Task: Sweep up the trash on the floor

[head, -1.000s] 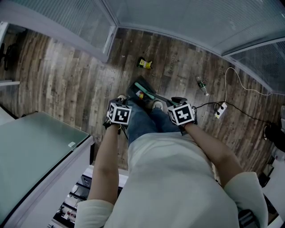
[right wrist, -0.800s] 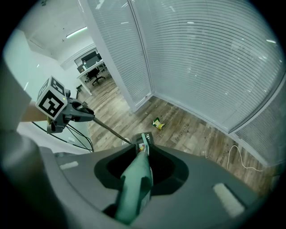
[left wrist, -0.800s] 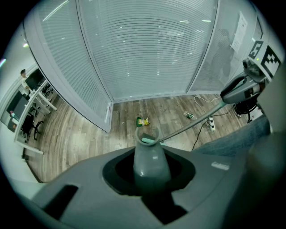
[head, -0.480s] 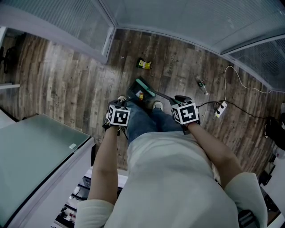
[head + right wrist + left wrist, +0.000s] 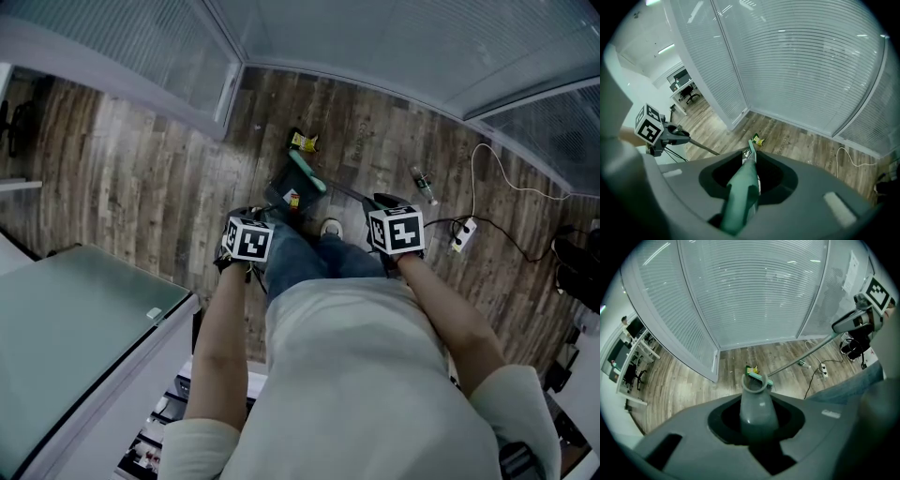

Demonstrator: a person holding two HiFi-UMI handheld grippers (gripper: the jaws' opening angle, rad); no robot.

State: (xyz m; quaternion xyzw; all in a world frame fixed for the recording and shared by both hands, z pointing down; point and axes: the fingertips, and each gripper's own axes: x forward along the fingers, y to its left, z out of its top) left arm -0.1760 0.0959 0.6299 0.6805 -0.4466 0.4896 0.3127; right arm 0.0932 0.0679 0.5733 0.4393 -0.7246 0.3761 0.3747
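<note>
Closest in, left tongs (image 5: 757,420) clamped shut on the grey dustpan handle (image 5: 757,401), with nothing else between the jaws. Beside them, right tongs (image 5: 743,187) closed just as firmly round the green broom handle (image 5: 740,199), angled down and away toward the wooden floor (image 5: 141,178).

Just past the shoes (image 5: 330,226), dark dustpan (image 5: 279,192) set on the floor, with what looks like one small red-and-yellow scrap (image 5: 293,199) already inside. Teal broom head (image 5: 307,172) right at the pan's far edge, touching or nearly so; hard to tell which.

A little beyond the broom head, lying loose near the corner of the glass wall (image 5: 375,37): a yellow wrapper (image 5: 301,141), crumpled and glossy-looking, probably light enough to skid or flutter under the bristles rather than roll. Off to the right, well apart from the pan, a small bottle (image 5: 424,181) on its side, near a white power strip (image 5: 462,232) and its trailing cable (image 5: 487,178).

Judged from all this: partly done at most. One scrap apparently collected; wrapper and bottle not yet swept in. Likely the wrapper first, being nearest the broom, then the bottle, with care around the cable.
</note>
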